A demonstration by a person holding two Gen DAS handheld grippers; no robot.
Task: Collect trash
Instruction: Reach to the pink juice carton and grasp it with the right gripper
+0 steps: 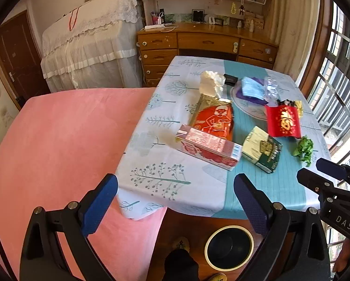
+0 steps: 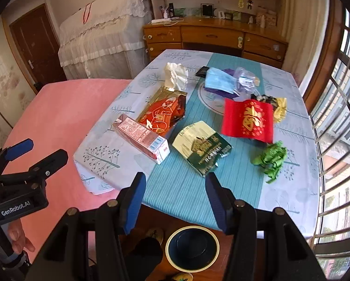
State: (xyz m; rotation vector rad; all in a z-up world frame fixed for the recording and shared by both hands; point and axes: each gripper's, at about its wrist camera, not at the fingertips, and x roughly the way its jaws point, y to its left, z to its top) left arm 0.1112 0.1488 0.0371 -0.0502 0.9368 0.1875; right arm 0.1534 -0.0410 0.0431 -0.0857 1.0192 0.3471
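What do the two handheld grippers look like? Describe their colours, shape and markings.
Both are black plastic frames with silver bolts at the joints. The left gripper and the right gripper each carry two long fingers faced with textured blue pads. Seen from the other camera, the left body reads "GenRobot.AI", the right "DAS", in white. No cables or sleeves show.

Light: bright daylight from window (image 1: 338, 75) at right | Shadows: soft | Glare: on foil packet (image 2: 162, 111) | Distortion: strong fisheye, black vignette corners | Blur: slight
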